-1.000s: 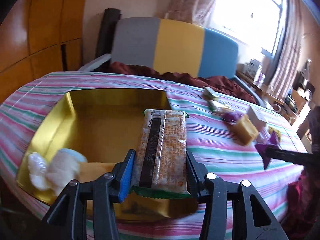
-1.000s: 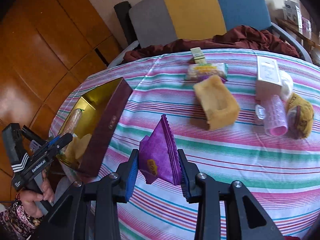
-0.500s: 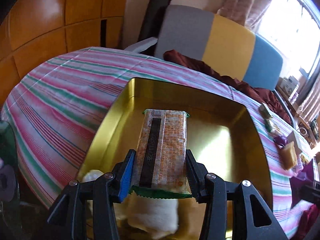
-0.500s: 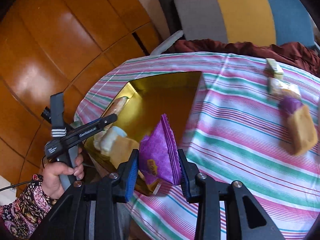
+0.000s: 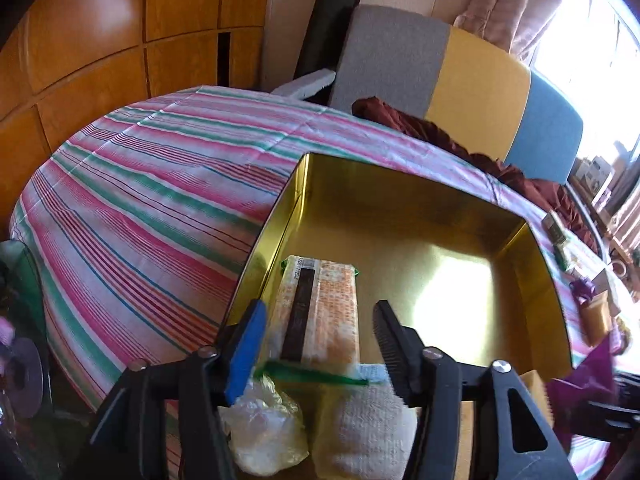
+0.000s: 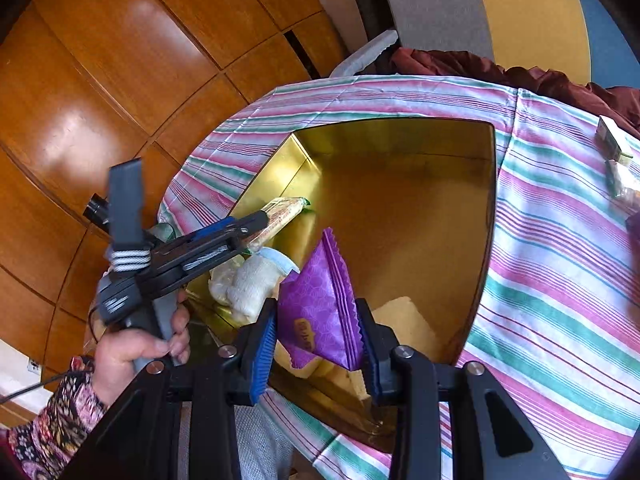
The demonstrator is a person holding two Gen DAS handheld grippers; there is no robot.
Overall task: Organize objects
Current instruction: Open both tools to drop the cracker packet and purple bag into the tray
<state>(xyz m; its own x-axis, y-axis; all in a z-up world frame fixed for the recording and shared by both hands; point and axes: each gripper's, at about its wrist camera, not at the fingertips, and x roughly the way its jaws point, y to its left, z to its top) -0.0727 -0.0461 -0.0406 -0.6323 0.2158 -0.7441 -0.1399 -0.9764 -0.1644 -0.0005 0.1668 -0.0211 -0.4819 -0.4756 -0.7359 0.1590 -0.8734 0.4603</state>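
Observation:
A gold tin box (image 5: 400, 204) sits on the striped tablecloth. My left gripper (image 5: 318, 322) is open over the box's near left corner. The orange cracker packet (image 5: 320, 312) lies between its jaws, against the box's left wall, also seen in the right wrist view (image 6: 280, 216). My right gripper (image 6: 316, 328) is shut on a purple snack packet (image 6: 320, 312) and holds it above the box's near edge (image 6: 484, 240). The purple packet shows at the right edge of the left wrist view (image 5: 580, 384).
Inside the box lie a clear bag (image 5: 264, 428), a white wrapped roll (image 5: 360, 428) and a yellow sponge-like block (image 6: 408, 324). More small items (image 5: 560, 236) lie on the cloth to the right. A striped chair (image 5: 460, 76) stands behind the table.
My left gripper has opened and the cracker packet now rests in the box. My right gripper has carried the purple packet over the box.

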